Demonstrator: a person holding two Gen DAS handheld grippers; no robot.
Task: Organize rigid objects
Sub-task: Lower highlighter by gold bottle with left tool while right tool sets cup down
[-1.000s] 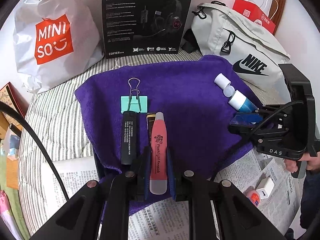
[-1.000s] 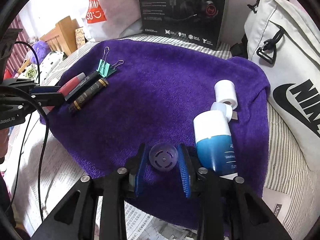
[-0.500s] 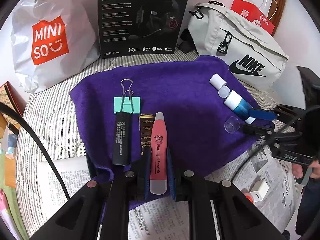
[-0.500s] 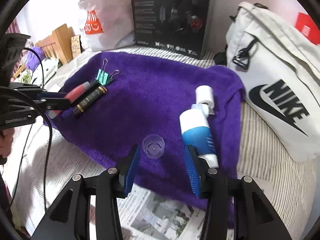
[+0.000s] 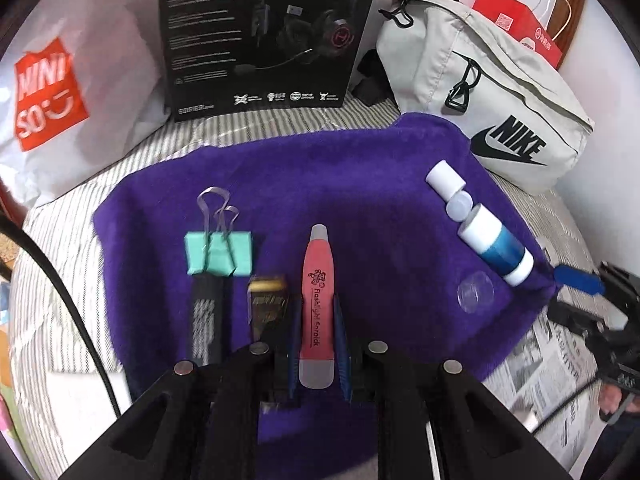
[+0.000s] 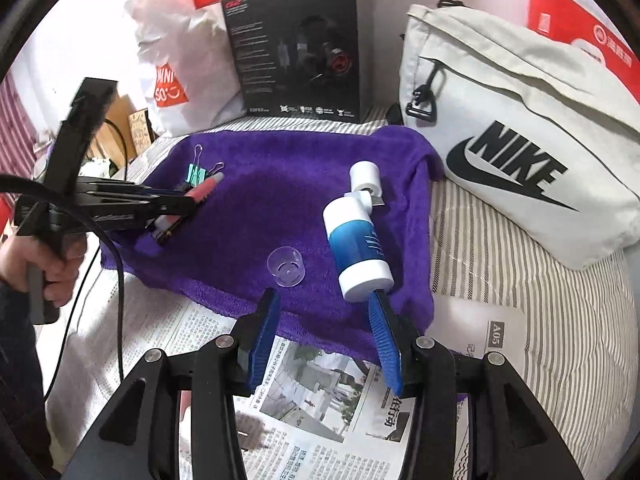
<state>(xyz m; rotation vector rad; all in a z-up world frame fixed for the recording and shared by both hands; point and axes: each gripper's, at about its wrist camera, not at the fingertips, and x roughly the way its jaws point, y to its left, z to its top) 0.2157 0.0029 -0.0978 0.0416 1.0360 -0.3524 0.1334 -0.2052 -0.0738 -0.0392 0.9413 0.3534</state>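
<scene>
Pink flashlight held in the left tongs, clear cap let go by the right tongs

The pink flashlight (image 5: pixel 317 300) is gripped tightly between the blue pads of the left tongs (image 5: pixel 317 344), over the purple towel (image 5: pixel 360 184). Just beside it, a black stick (image 5: pixel 206 320) and a black and gold tube (image 5: pixel 267 304) are laid on the towel, with a green binder clip (image 5: pixel 218 253) at their far ends. The right tongs (image 6: pixel 326 320) have just been opened, and nothing is held between them. The small clear cap (image 6: pixel 287 267) is left on the towel just in front of the tongs, not touched by them. The blue and white bottle (image 6: pixel 358 248) is laid next to the cap, and its bottom end is seen right at the tip of one blue pad. A small white cap (image 6: pixel 365 178) is laid past the bottle. Newspaper (image 6: pixel 320 400) is spread under the near edge of the towel.
</scene>
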